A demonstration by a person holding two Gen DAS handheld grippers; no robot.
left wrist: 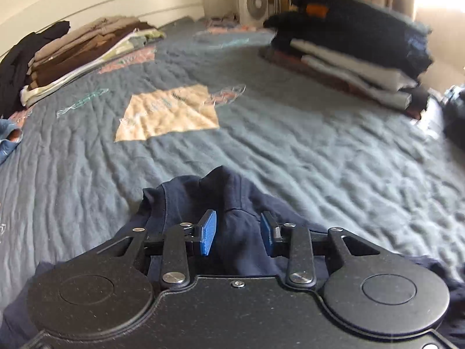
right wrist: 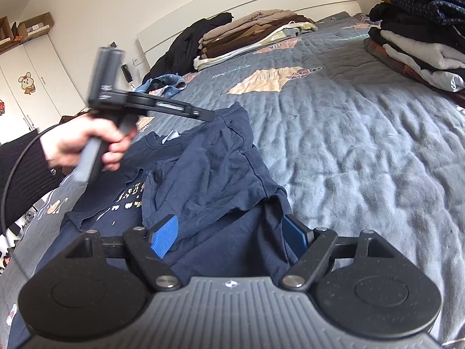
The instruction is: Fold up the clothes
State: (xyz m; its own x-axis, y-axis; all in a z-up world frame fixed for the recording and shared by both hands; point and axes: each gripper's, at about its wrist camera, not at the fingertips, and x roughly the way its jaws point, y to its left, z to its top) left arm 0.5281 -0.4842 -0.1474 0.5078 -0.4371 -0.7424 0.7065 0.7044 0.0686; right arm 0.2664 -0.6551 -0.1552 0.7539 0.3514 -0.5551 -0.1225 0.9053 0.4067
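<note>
Bed [right wrist: 363, 133] fills pretty much everything, covered in a grey-blue quilted spread with a tan patch [left wrist: 168, 113] in the middle and some smaller pictures stitched on. Over by the white headboard [right wrist: 261, 8] sits a stack of folded brown and beige clothes [right wrist: 250, 35] with a black garment [right wrist: 186, 43] slumped next to it. On the opposite side sits another folded pile, dark stuff on top and white layers under it [right wrist: 421, 43]. A white box fan [left wrist: 252, 1] stands past the far end of the bed in the left wrist view.

Navy t-shirt [right wrist: 209, 168] is the thing being worked on. It's lying crumpled on the near part of the bed, part of it flopped over itself, pale print showing on the chest and the collar label poking out.

Right tongs [right wrist: 232, 235] stand spread wide with a fold of the shirt between them; the cloth drapes against one pad, though nothing looks pinched.

Left tongs [left wrist: 238, 231] are partly open over a bunched ridge of the same navy fabric, and the blue pads [left wrist: 208, 232] aren't pressing it, so released. From the right wrist view that tool looks blurry, gripped by a hand [right wrist: 87, 142] in a black ribbed sleeve [right wrist: 23, 174].
</note>
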